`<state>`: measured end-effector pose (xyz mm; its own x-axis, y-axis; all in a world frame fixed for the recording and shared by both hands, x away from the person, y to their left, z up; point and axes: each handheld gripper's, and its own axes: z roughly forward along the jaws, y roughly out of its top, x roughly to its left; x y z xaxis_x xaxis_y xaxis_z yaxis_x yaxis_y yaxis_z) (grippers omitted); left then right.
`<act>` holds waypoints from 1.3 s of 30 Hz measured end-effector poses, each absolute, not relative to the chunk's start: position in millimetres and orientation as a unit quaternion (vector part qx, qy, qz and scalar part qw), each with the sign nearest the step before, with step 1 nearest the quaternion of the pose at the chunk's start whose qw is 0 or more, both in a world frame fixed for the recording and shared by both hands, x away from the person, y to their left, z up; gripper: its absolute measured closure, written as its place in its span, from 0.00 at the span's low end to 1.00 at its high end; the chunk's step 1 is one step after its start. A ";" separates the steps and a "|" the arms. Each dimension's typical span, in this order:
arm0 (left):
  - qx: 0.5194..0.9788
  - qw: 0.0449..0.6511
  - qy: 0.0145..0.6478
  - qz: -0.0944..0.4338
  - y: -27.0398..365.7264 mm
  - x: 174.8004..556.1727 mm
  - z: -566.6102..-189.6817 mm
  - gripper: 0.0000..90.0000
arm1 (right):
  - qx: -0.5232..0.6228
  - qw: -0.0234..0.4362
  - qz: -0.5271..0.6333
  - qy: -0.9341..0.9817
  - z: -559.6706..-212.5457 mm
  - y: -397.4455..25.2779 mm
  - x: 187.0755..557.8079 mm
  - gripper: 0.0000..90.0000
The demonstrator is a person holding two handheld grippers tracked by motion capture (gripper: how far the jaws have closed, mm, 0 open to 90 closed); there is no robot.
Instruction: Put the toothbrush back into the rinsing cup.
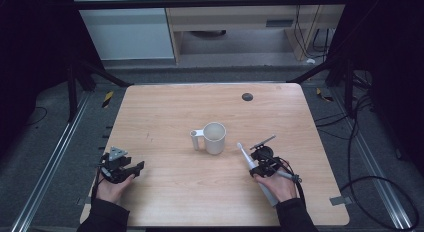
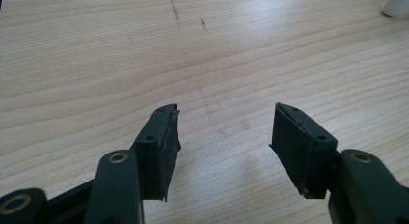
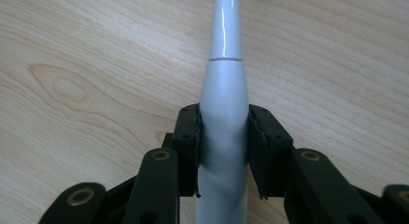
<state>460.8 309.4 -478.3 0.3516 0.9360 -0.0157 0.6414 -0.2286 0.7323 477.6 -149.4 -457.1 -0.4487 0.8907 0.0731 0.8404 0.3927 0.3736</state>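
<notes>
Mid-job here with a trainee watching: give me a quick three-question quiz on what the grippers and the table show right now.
1. True or false: the left gripper holds something.
2. What does the right gripper clamp: A the mug, B the electric toothbrush, C the table?
3. Which way does the toothbrush head point: toward the mug or toward the person?

Key: 1 false, its jaws stand apart over bare wood. 2 B. 3 toward the mug.

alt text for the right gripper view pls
The right gripper has its two black jaws closed on the body of a white electric toothbrush, whose narrow neck runs up out of the picture. Light wooden table lies beneath.
</notes>
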 end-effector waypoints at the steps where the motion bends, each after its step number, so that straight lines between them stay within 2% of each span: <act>1: 0.752 0.333 0.525 0.221 309.4 460.8 -478.3 0.47 | 0.519 0.072 0.189 0.830 -454.1 -151.1 476.7 0.74; 15: 0.751 0.336 0.524 0.221 309.0 460.6 -477.8 0.47 | 0.528 0.108 0.293 0.789 -422.5 -169.5 467.9 0.75; 28: 0.748 0.339 0.525 0.225 309.0 460.2 -477.1 0.47 | 0.522 0.174 0.409 0.728 -409.4 -184.6 465.0 0.75; 39: 0.745 0.344 0.525 0.228 308.8 459.5 -476.7 0.47 | 0.505 0.222 0.484 0.679 -390.8 -179.4 466.9 0.75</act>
<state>459.5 308.8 -476.7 0.3460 0.9380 -0.0221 0.6248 -0.2128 0.7513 466.9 -179.4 -390.8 -0.3918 0.9007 0.1876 0.4715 0.0215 0.8816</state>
